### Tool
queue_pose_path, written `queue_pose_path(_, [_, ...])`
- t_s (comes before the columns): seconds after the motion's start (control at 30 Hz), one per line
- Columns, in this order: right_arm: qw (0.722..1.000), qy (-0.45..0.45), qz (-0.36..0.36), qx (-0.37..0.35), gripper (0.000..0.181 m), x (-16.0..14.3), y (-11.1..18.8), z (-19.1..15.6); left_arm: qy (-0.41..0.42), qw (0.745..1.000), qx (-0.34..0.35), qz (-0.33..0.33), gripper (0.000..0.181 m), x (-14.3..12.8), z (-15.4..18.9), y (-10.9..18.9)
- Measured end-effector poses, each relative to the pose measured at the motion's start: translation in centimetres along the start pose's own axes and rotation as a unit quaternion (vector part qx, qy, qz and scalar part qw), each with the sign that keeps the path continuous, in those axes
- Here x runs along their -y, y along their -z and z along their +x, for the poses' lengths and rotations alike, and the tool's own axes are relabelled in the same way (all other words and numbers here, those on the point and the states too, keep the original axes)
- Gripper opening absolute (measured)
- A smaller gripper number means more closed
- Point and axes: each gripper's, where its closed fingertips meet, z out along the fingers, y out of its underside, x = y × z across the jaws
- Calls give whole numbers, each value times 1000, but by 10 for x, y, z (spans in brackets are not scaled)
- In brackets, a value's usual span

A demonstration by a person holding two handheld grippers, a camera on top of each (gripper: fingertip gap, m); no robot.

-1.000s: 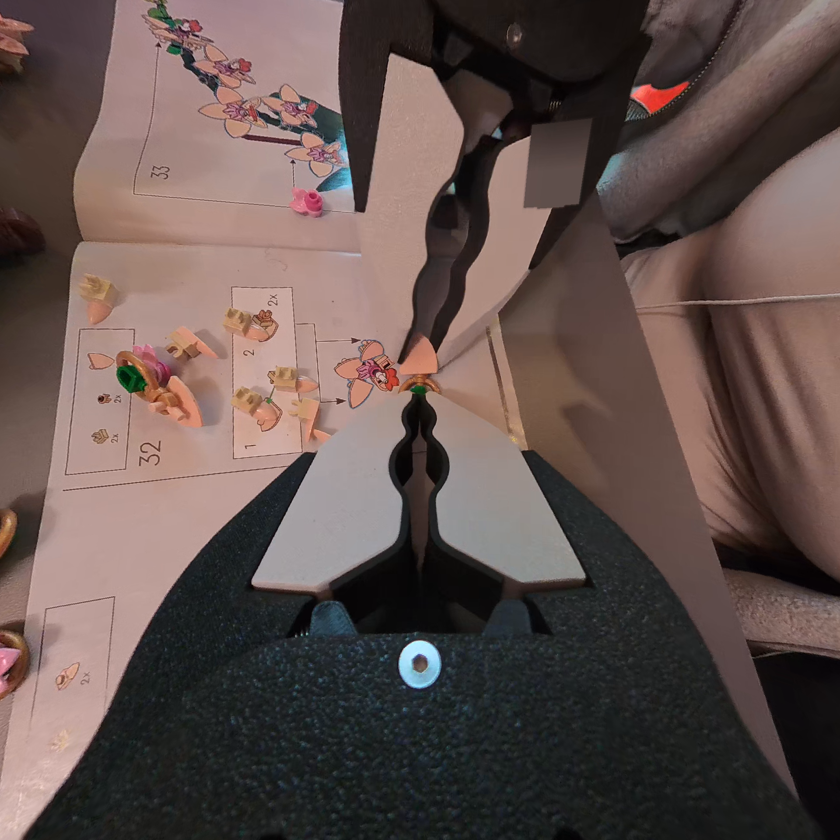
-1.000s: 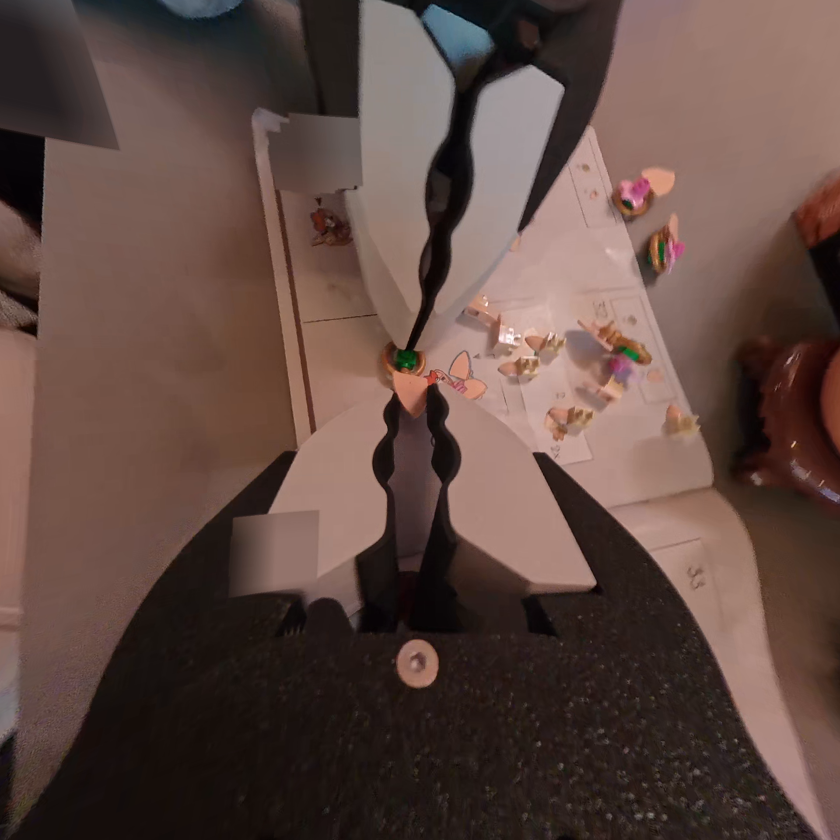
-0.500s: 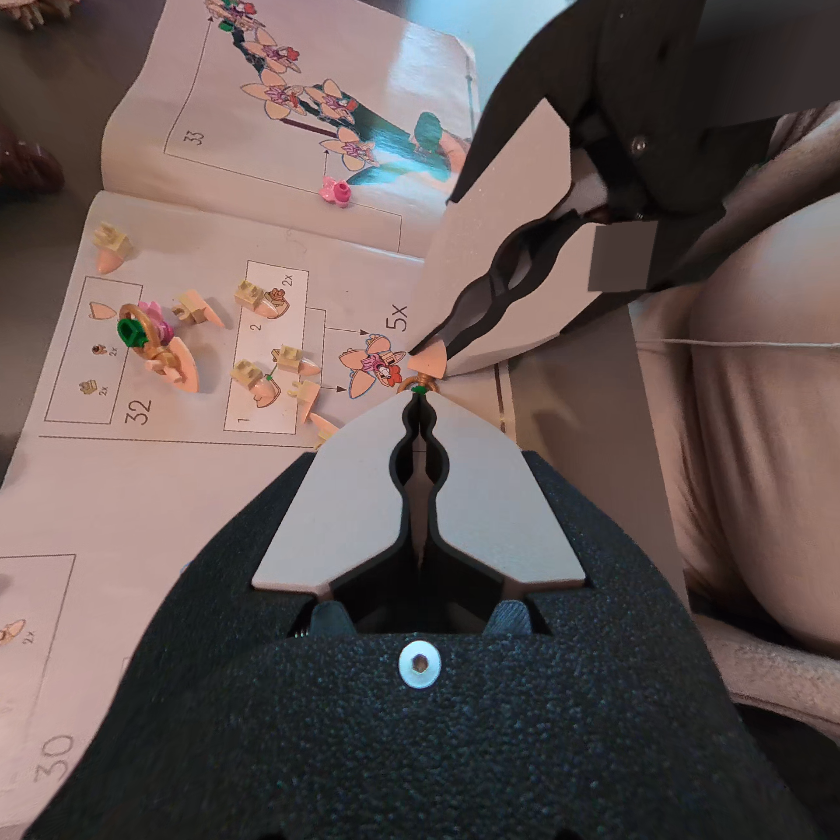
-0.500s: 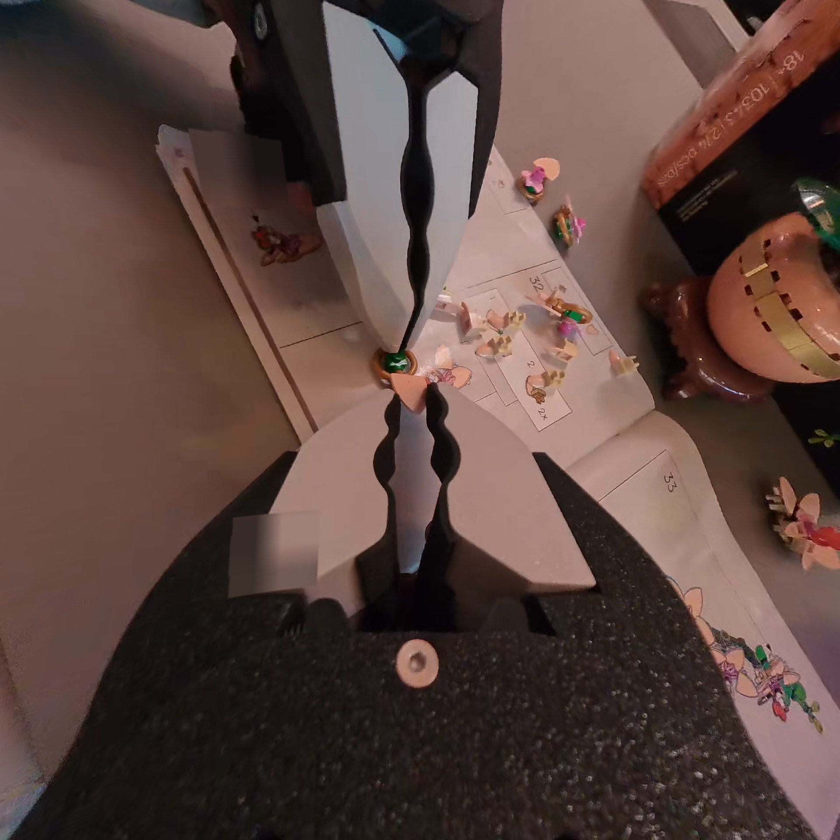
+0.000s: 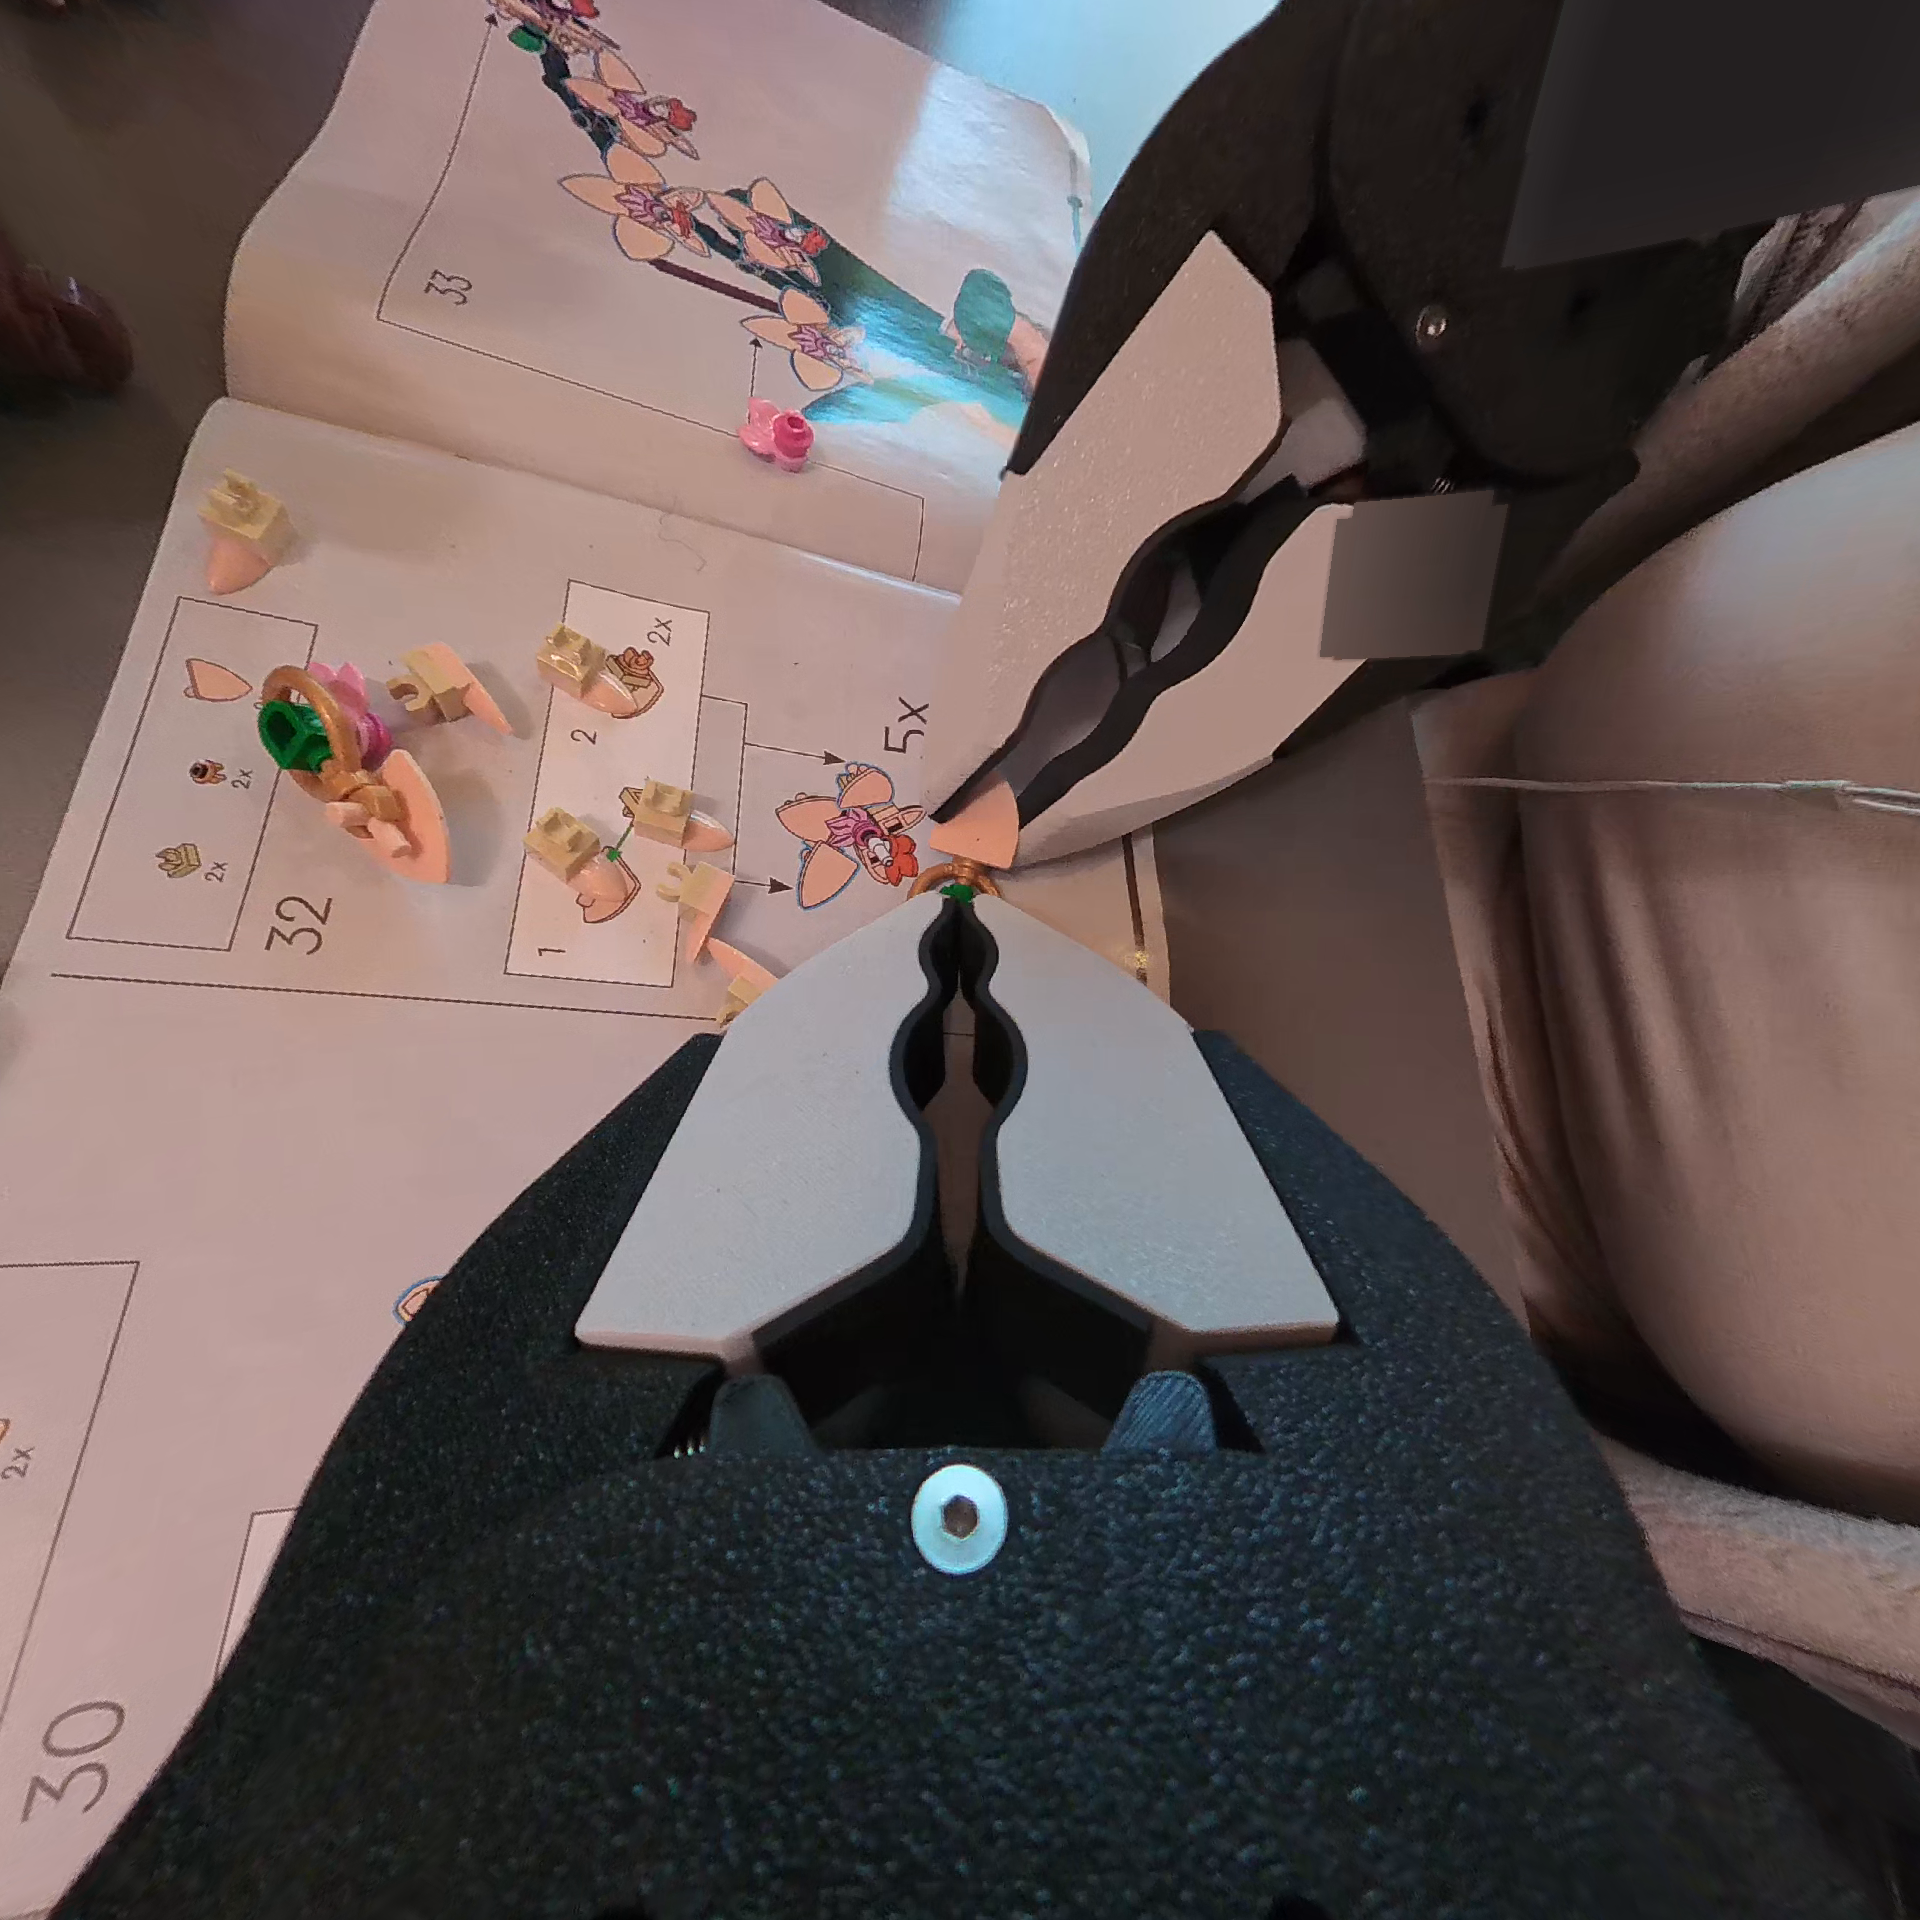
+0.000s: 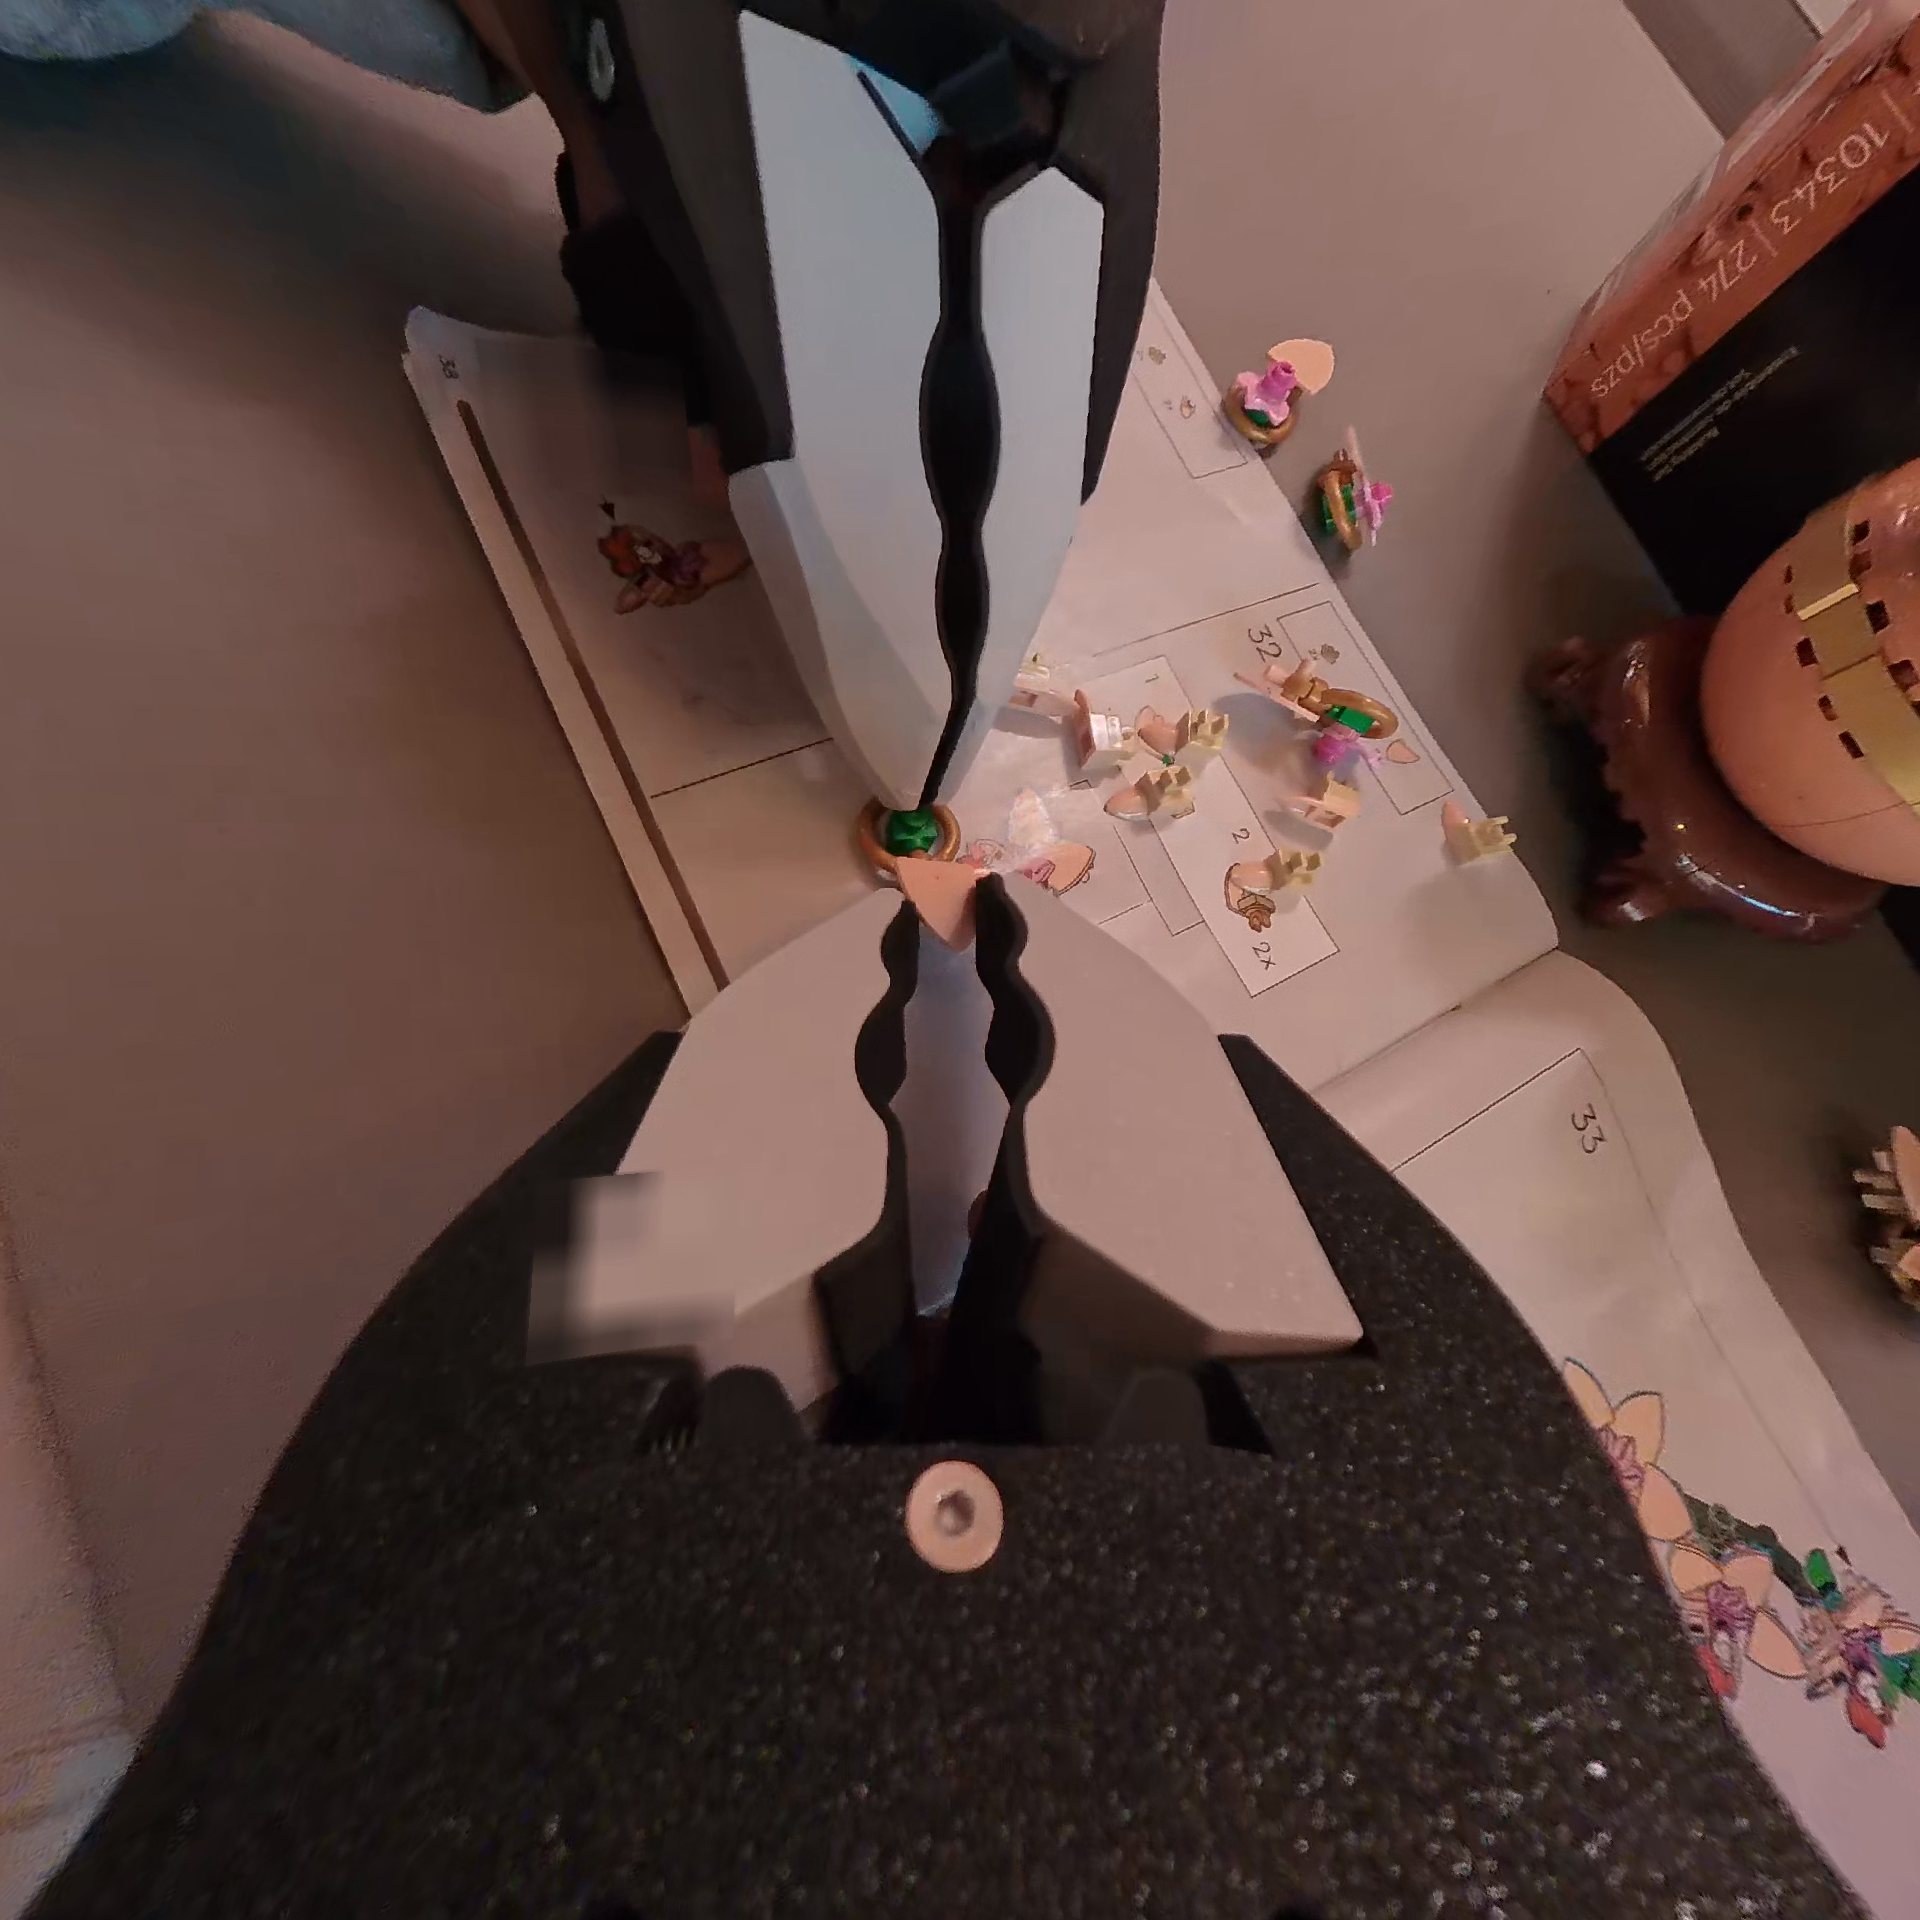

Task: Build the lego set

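The left gripper [image 5: 954, 900] was pressed together at its tips, pinching a gold ring [image 6: 909, 840] with a green piece [image 6: 908, 829] set in it; in its own view only a sliver of ring and green showed past the fingertips. The right gripper [image 6: 948, 906] was nearly closed, pinching a small peach petal piece [image 6: 938, 900] whose pointed corner touched the ring's rim. Both met tip to tip just above the open instruction booklet [image 5: 436, 1091], which lay on the counter [image 6: 312, 644]. Compared with a second earlier, the right gripper had swung from almost overhead to come in from the upper right in the left wrist view, while the petal and ring stayed in contact. In the right wrist view the scene had turned, bringing a brown and black box [image 6: 1745, 301] and a peach egg-shaped model [image 6: 1829, 686] on a dark brown base into sight at the right edge, both cut off. Loose tan and peach petal pieces [image 5: 582, 675] and a partly built flower [image 5: 343, 769] lay on the page, with a pink stud [image 5: 777, 434] farther up. Whether the petal was already clipped to the ring could not be told, as the fingers hid the joint. Beige cloth [image 5: 1714, 1039] filled the right side of the left wrist view.
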Motion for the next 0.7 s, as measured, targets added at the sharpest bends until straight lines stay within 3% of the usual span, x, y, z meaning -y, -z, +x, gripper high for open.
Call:
queue_pose_path(0.23, [1000,2,4,14,6,3,-2,-3,14,1000,-10,2,0,0,0,0])
queue_pose_path(0.3, [996,27,18,82,0,19,-12,-38,7,1000,-9,2,0,3,2,-5])
queue_pose_path(0.33, [994,78,23,67,0,27,-16,-43,11,1000,-13,0,0,3,2,-6])
queue_pose_path(0.47, [994,-12,23,109,6,19,-8,-35,27,999,-21,-8,0,0,1,-6])
queue_pose_path(0.53, [990,-18,79,112,21,31,8,-36,26,999,-32,-12,0,0,3,-6])
queue_pose_path(0.6, [988,-16,114,98,22,43,25,-24,26,999,-35,-13,0,-1,4,-6])
queue_pose_path(0.7, [991,7,99,89,20,38,37,8,24,999,-32,-12,0,-1,4,-6])
